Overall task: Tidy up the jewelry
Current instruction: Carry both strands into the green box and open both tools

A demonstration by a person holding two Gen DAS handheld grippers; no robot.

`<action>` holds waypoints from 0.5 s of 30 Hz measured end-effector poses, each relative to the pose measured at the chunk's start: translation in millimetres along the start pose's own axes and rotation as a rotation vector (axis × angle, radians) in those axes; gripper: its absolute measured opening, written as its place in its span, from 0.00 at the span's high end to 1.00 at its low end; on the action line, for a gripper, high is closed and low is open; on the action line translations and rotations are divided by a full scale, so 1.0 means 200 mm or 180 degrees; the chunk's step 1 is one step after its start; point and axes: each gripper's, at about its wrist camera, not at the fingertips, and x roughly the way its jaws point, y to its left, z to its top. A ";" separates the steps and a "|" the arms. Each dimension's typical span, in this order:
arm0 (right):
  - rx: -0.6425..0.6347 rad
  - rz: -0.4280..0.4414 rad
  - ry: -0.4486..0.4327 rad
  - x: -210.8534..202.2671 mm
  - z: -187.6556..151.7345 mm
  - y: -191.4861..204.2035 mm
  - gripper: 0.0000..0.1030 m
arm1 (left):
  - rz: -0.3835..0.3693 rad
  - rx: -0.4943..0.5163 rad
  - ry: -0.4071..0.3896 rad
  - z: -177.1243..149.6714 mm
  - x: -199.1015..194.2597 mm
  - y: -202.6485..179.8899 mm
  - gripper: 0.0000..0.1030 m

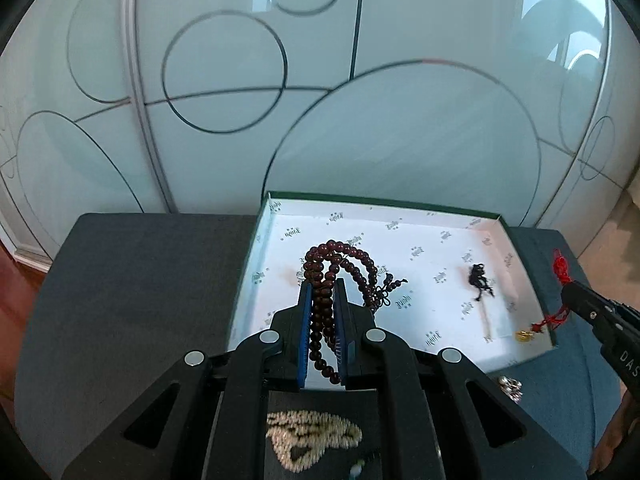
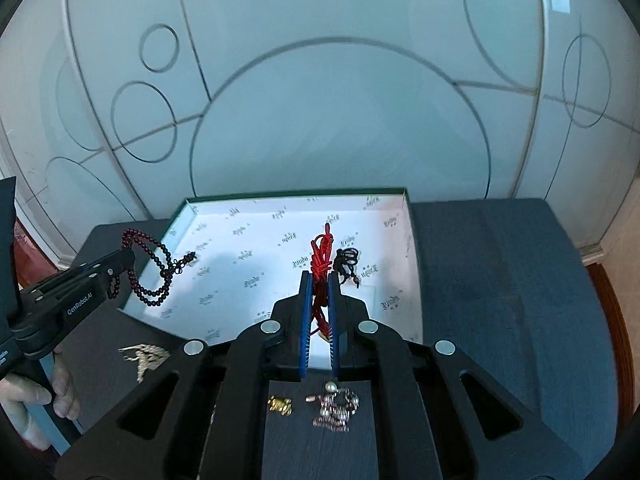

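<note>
My left gripper (image 1: 323,286) is shut on a dark red bead necklace (image 1: 340,264) and holds it over the left part of an open green box with a white printed lining (image 1: 432,240). My right gripper (image 2: 319,278) is shut on a red cord necklace (image 2: 320,254) with a gold pendant (image 1: 522,335), held over the box's right part (image 2: 280,236). A black cord piece (image 1: 478,278) lies inside the box, also seen in the right wrist view (image 2: 347,258). The left gripper with the beads (image 2: 160,268) shows at the left of the right wrist view.
The box sits on a dark grey-blue cloth table (image 2: 500,280). A pale pearl necklace (image 1: 312,436) lies on the cloth near me. Small gold pieces (image 2: 280,404) and a silver beaded bracelet (image 2: 336,408) lie below my right gripper. A frosted glass wall with circles (image 2: 340,120) stands behind.
</note>
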 end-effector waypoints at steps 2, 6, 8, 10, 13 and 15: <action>0.0020 0.0008 0.0089 0.07 0.00 0.00 0.93 | 0.0013 0.0029 0.0049 0.00 0.06 -0.01 0.90; 0.0020 -0.0023 0.0229 0.20 -0.01 0.00 0.93 | 0.0030 0.0050 0.0194 -0.01 0.18 -0.02 0.90; 0.0013 -0.0049 0.0267 0.25 0.00 0.01 0.93 | 0.0024 0.0039 0.0242 0.00 0.23 -0.02 0.90; 0.0019 -0.0050 0.0315 0.30 0.01 0.01 0.93 | 0.0024 0.0056 0.0268 0.01 0.27 -0.03 0.90; 0.0015 -0.0061 0.0361 0.36 0.03 0.02 0.93 | 0.0021 0.0089 0.0315 0.03 0.33 -0.03 0.88; 0.0025 -0.0064 0.0379 0.38 0.04 0.02 0.92 | 0.0038 0.0125 0.0352 0.03 0.36 -0.04 0.85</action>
